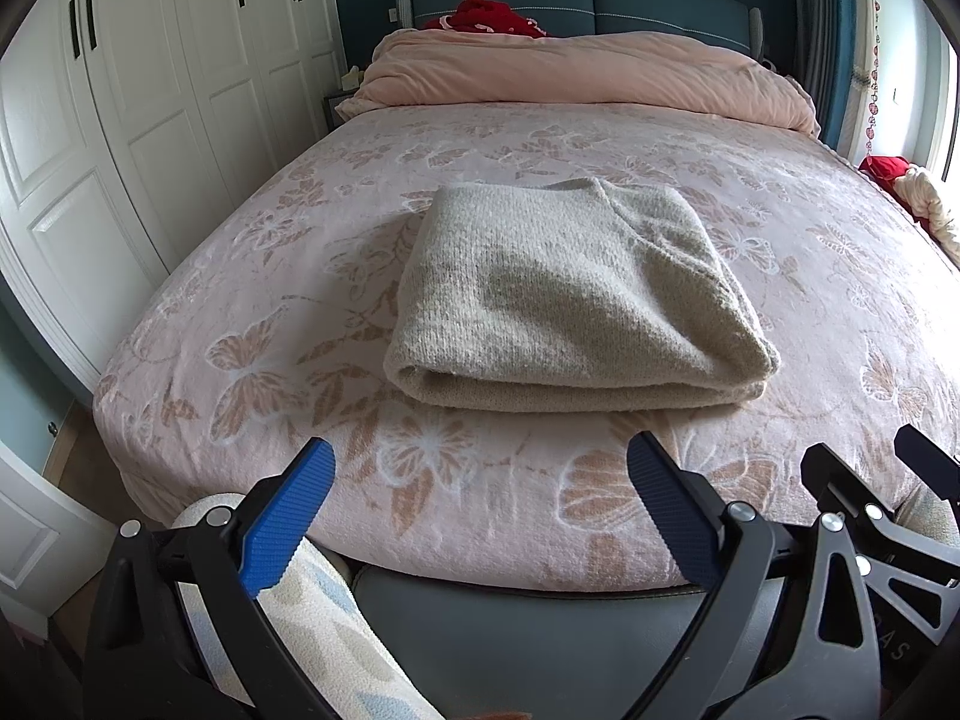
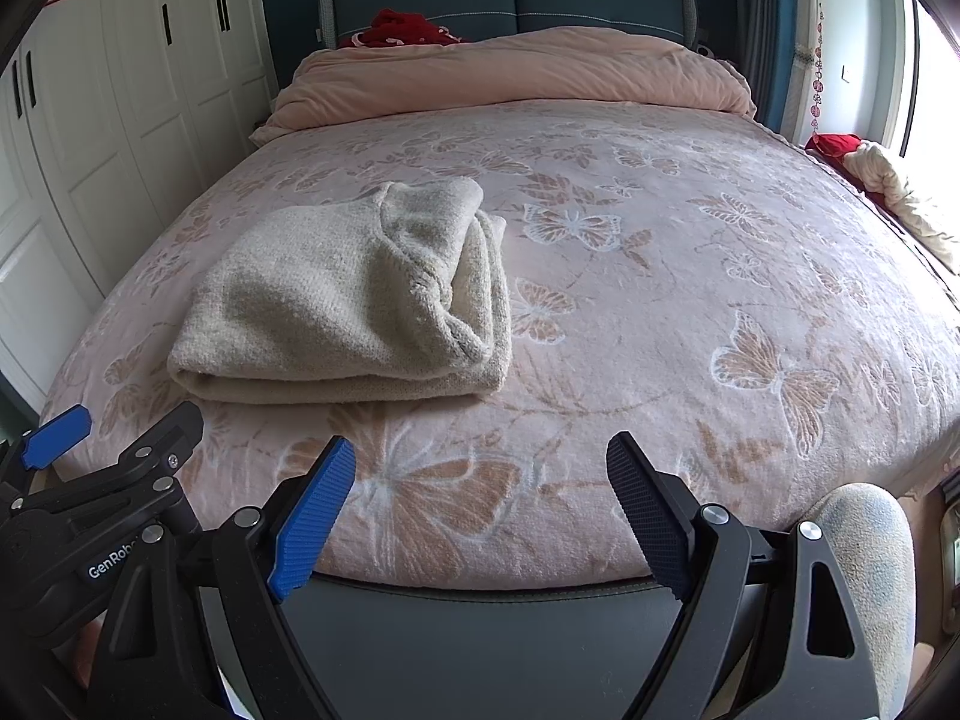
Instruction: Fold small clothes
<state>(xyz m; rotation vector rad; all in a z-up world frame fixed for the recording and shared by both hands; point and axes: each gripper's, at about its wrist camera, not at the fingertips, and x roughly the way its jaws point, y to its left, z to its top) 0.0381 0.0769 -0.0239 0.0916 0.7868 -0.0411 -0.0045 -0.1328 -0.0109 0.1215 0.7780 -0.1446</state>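
Observation:
A beige knitted sweater [image 1: 570, 294] lies folded into a thick rectangle on the pink butterfly-patterned bed cover [image 1: 300, 276]. It also shows in the right wrist view [image 2: 342, 300], left of centre. My left gripper [image 1: 480, 510] is open and empty, held back over the foot edge of the bed, short of the sweater. My right gripper [image 2: 480, 510] is open and empty, also at the foot edge, to the right of the sweater. The left gripper's body [image 2: 108, 498] shows at the lower left of the right wrist view.
A pink duvet [image 1: 588, 72] is bunched at the head of the bed, with red cloth [image 1: 492, 15] behind it. White wardrobe doors [image 1: 120, 120] stand close on the left. A window sill with red and cream cloth [image 2: 882, 180] is on the right.

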